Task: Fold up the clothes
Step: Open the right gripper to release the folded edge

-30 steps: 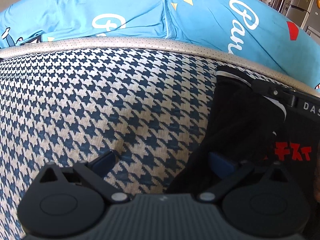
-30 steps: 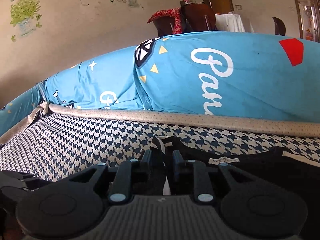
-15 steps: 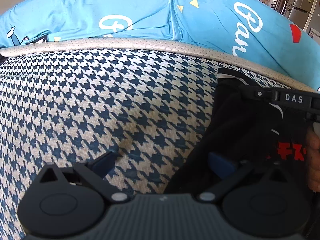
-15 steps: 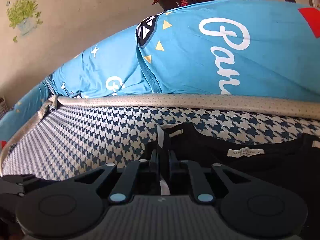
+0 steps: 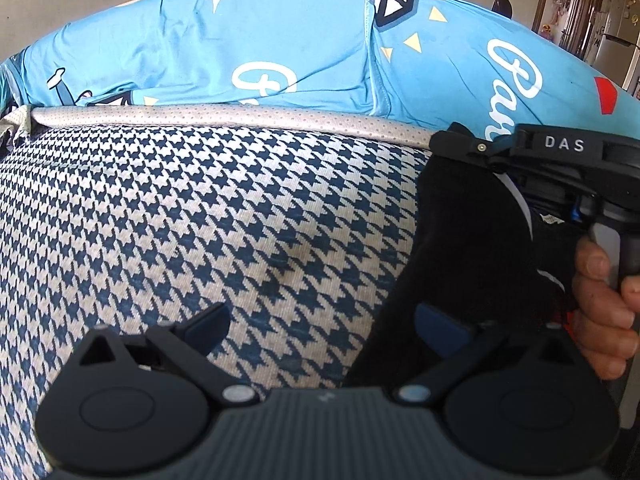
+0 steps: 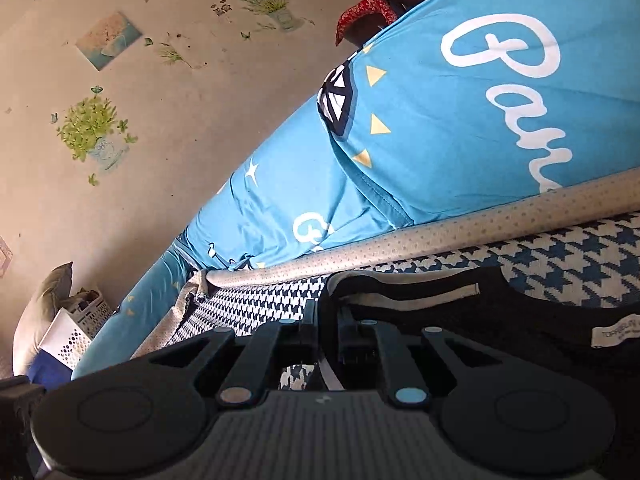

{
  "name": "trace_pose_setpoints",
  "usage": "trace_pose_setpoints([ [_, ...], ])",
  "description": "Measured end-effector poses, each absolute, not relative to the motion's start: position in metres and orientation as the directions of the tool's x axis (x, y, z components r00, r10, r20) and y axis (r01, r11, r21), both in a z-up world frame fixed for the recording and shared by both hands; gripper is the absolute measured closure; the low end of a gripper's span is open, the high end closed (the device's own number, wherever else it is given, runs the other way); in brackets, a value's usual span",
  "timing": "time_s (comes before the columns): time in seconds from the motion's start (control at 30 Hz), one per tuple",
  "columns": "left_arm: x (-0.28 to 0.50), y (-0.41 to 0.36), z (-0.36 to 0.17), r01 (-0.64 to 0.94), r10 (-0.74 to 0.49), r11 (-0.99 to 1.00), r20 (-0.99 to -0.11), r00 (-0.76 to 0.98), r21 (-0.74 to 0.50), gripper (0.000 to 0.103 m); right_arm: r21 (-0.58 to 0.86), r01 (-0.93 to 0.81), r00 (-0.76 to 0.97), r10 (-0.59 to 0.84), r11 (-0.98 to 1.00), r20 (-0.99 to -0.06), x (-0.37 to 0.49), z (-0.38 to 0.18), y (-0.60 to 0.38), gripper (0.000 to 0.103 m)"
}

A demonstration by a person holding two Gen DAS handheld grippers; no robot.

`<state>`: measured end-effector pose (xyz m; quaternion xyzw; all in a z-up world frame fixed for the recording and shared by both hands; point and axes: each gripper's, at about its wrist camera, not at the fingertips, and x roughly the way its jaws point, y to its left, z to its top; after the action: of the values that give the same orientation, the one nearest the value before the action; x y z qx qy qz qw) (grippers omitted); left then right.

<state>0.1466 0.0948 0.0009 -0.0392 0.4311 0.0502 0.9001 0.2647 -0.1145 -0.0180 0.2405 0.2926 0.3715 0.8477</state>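
The black shirt [image 6: 500,320] lies on the houndstooth cushion [image 5: 200,216], its collar end toward the blue cushions [image 5: 240,48] behind. You can see a white neck label [image 6: 616,332] that starts "TOR…" – the rest is too small to read. A pale stripe runs along the edge nearest the sofa back. The right tongs [image 6: 326,336] are pinched shut on a fold of the shirt's striped edge. The left tongs [image 5: 320,320] are spread wide – one fingertip [image 5: 208,322] over bare houndstooth, the other over the shirt's left edge, gripping nothing. In the left view the other tool reads "DAS", with a hand [image 5: 604,304] wrapped around its handle. The blue cushions have white script, something like "Par…". A white perforated basket [image 6: 70,340] sits by the wall; I can't make out what's in it.
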Motion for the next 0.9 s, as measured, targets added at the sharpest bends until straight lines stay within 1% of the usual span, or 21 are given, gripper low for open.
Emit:
trace_pose_setpoints([
  [0.13, 0.149, 0.089, -0.004, -0.124, 0.096, 0.992, -0.774, 0.625, 0.023, 0.0, 0.598, -0.497, 0.578, 0.754, 0.629, -0.312, 0.267, -0.021, -0.108, 0.092],
  [0.27, 0.151, 0.083, -0.009, -0.123, 0.134, 0.99, -0.767, 0.627, 0.072, 0.0, 0.539, -0.464, 0.619, 0.693, 0.703, -0.371, 0.27, -0.027, -0.099, 0.09],
  [0.3, 0.152, 0.082, -0.011, -0.123, 0.144, 0.989, -0.765, 0.628, 0.085, 0.0, 0.526, -0.457, 0.63, 0.679, 0.717, -0.378, 0.27, -0.029, -0.098, 0.084],
  [0.33, 0.152, 0.08, -0.012, -0.123, 0.153, 0.988, -0.763, 0.628, 0.097, 0.0, 0.511, -0.45, 0.64, 0.664, 0.732, -0.387, 0.27, -0.03, -0.096, 0.074],
  [0.37, 0.153, 0.081, -0.013, -0.126, 0.156, 0.987, -0.764, 0.626, 0.098, 0.0, 0.494, -0.445, 0.647, 0.65, 0.747, -0.4, 0.27, -0.029, -0.095, 0.069],
  [0.43, 0.155, 0.082, -0.014, -0.134, 0.154, 0.987, -0.771, 0.618, 0.091, 0.0, 0.474, -0.447, 0.644, 0.641, 0.758, -0.417, 0.27, -0.025, -0.096, 0.052],
  [0.6, 0.159, 0.086, -0.018, -0.152, 0.154, 0.985, -0.784, 0.601, 0.077, 0.0, 0.449, -0.458, 0.633, 0.636, 0.767, -0.441, 0.27, -0.007, -0.116, 0.051],
  [0.77, 0.16, 0.086, -0.017, -0.17, 0.161, 0.983, -0.791, 0.59, 0.073, 0.0, 0.455, -0.491, 0.573, 0.668, 0.743, -0.474, 0.266, -0.006, -0.129, 0.051],
  [0.83, 0.161, 0.087, -0.017, -0.18, 0.157, 0.982, -0.796, 0.584, 0.062, 0.0, 0.438, -0.51, 0.557, 0.672, 0.74, -0.488, 0.263, -0.007, -0.129, 0.055],
  [0.9, 0.161, 0.088, -0.017, -0.188, 0.155, 0.981, -0.798, 0.583, 0.053, 0.0, 0.421, -0.524, 0.548, 0.672, 0.74, -0.498, 0.26, -0.007, -0.127, 0.057],
])
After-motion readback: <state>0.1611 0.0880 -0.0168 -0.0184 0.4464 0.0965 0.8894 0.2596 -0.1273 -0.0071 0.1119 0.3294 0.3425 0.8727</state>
